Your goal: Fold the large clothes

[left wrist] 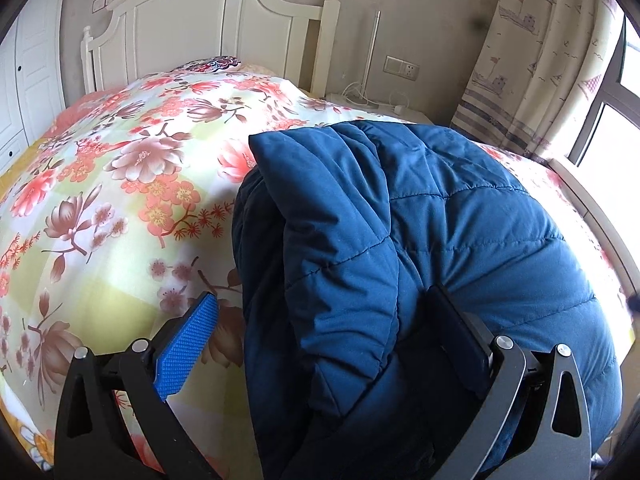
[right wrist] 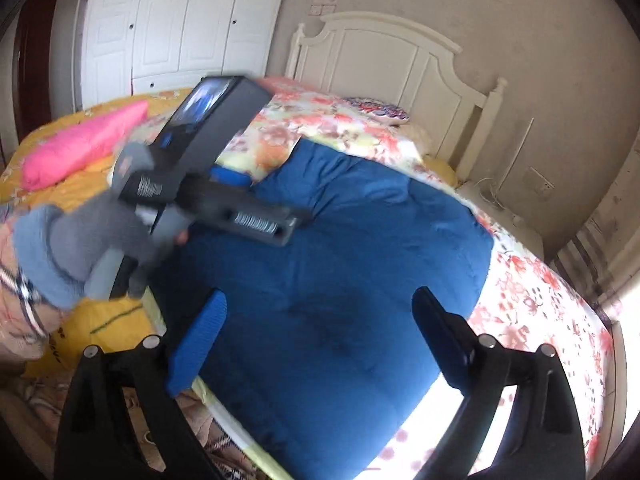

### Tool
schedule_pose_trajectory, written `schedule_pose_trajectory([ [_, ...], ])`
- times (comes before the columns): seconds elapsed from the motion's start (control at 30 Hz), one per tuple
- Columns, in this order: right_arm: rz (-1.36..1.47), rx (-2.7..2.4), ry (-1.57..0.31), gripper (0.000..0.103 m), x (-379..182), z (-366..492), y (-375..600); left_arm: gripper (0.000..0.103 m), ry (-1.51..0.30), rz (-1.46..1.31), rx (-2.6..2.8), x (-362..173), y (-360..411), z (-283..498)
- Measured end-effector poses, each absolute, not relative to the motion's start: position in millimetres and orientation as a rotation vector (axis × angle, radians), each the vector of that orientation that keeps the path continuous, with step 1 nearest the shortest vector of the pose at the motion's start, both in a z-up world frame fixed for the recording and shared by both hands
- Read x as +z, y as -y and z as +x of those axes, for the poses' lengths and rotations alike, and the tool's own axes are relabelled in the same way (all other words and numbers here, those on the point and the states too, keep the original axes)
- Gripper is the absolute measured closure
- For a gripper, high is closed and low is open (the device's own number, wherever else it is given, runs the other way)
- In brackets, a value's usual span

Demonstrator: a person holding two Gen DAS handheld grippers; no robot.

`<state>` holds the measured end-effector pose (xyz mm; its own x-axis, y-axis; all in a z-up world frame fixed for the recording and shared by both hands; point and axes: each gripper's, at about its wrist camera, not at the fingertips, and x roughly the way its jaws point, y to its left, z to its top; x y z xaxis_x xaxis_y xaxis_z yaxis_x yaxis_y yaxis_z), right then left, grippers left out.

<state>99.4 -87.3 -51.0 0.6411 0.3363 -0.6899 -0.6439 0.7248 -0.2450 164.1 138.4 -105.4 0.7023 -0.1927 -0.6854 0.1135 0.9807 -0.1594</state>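
While the blue padded jacket [left wrist: 420, 240] lies bunched on the floral bedspread [left wrist: 120, 180], left gripper [left wrist: 328, 312] gapes wide, jacket fold between its fingers, ungripped. Right gripper [right wrist: 320, 312] hangs wide open above the jacket, holding nothing.

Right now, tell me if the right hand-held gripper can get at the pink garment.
Probably not directly. The pink garment lies far across the bed, and the left hand-held gripper sits between it and the open right hand-held gripper, which is over the blue jacket.
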Motion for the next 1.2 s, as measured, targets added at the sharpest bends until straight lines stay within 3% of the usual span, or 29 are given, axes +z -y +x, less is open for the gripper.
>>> schedule_pose_trajectory([
  [0.1, -0.545, 0.578, -0.651, 0.006, -82, 103, 86, 0.004, -0.766, -0.112, -0.174, -106, -139, 162],
  [0.27, -0.514, 0.612, -0.708, 0.006, -61, 109, 92, 0.004, -0.776, -0.143, -0.183, -100, -147, 150],
  [0.4, -0.244, 0.630, -0.700, 0.003, -29, 124, 146, 0.004, -0.855, -0.441, -0.335, -115, -192, 136],
  [0.53, 0.092, 0.615, -0.818, 0.002, -38, 164, 206, 0.004, -0.925, -0.605, -0.494, -142, -208, 132],
  [0.73, 0.470, 0.785, -1.057, 0.002, -105, 218, 224, 0.004, -0.921, -0.614, -0.621, -146, -196, 146],
  [0.87, 0.445, 0.819, -1.049, 0.002, -108, 222, 208, 0.006, -0.980, -0.581, -0.665, -144, -186, 157],
  [0.9, 0.425, 0.819, -1.040, 0.004, -105, 221, 206, 0.009, -0.989, -0.590, -0.710, -144, -182, 159],
  [0.97, 0.382, 0.811, -0.993, 0.019, -99, 215, 205, 0.018, -0.980, -0.623, -0.739, -143, -177, 157],
  [1.2, 0.253, 0.695, -0.794, 0.037, -83, 231, 219, 0.025, -0.875, -0.548, -0.722, -117, -121, 167],
])
